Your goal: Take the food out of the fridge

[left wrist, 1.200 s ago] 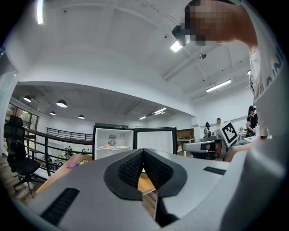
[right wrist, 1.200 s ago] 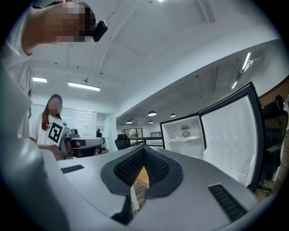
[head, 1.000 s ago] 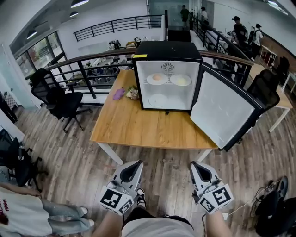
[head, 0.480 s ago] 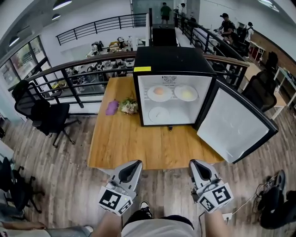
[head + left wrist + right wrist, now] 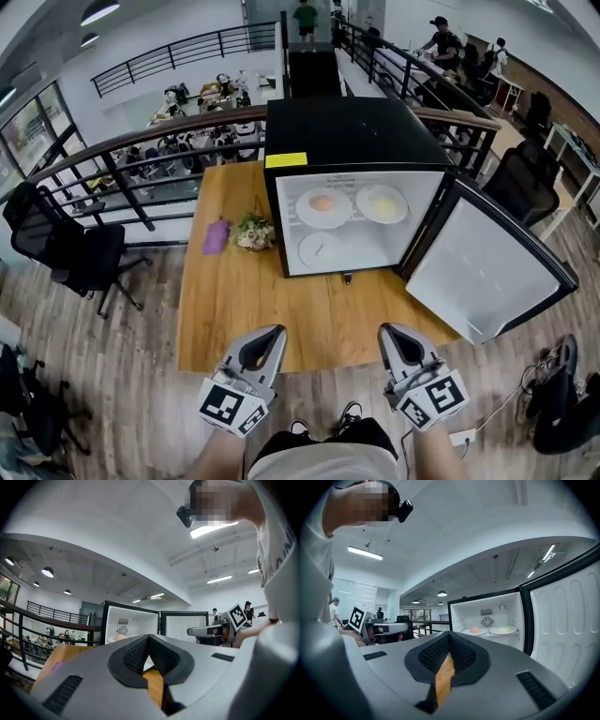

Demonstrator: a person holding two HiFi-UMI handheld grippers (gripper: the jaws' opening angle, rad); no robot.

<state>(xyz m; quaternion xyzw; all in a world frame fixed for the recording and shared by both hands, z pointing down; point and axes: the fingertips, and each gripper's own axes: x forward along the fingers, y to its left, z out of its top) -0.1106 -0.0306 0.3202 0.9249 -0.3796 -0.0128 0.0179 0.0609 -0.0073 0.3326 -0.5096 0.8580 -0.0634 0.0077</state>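
A black mini fridge with a white interior (image 5: 356,131) stands on a light wooden counter (image 5: 244,309), its door (image 5: 487,267) swung wide to the right. On the fridge's upper shelf sit two white round plates side by side: the left plate (image 5: 309,217) carries a rounded orange piece of food (image 5: 322,202), and the right plate (image 5: 367,212) carries a flat pale yellow piece of food (image 5: 385,202). A third white plate (image 5: 321,249) lies lower in the fridge, below the first two; what is on it is too small to tell. On the counter just left of the fridge lie a small purple object (image 5: 217,236) and a little bunch of flowers (image 5: 254,232), close together. The left hand-held gripper (image 5: 267,335) and the right hand-held gripper (image 5: 394,334) are both at the counter's near edge, well apart from the fridge, pointing level toward it. Each hand-held gripper has its jaws together at the tips, with nothing between them.
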